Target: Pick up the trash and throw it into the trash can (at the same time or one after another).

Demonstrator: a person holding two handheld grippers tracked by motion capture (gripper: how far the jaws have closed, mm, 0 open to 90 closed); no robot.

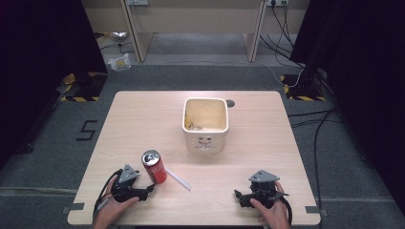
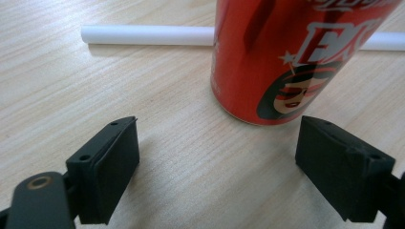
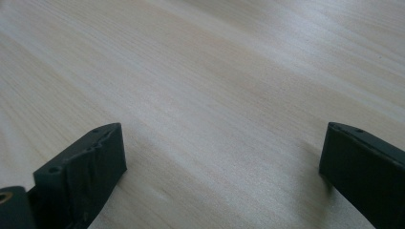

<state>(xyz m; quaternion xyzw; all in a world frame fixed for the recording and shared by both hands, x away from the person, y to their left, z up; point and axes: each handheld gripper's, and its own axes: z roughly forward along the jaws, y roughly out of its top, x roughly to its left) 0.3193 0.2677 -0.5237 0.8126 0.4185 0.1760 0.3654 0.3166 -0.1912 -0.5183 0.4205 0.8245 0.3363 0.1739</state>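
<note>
A red drinks can [image 1: 154, 167] stands upright on the wooden table [image 1: 143, 124], near its front left. My left gripper [image 1: 149, 189] rests just in front of the can, open, with the can [image 2: 286, 57] beyond its jaws and slightly to the right in the left gripper view [image 2: 217, 164]. A white straw [image 1: 177, 179] lies flat behind the can [image 2: 143, 35]. My right gripper [image 1: 239, 195] sits at the front right, jaws wide open over bare wood [image 3: 219, 167].
A cream square bin [image 1: 205, 125] with scraps inside stands at the table's middle back. A small round hole [image 1: 230, 102] lies in the tabletop behind it. Beyond the table are desk legs, cables and dark curtains on both sides.
</note>
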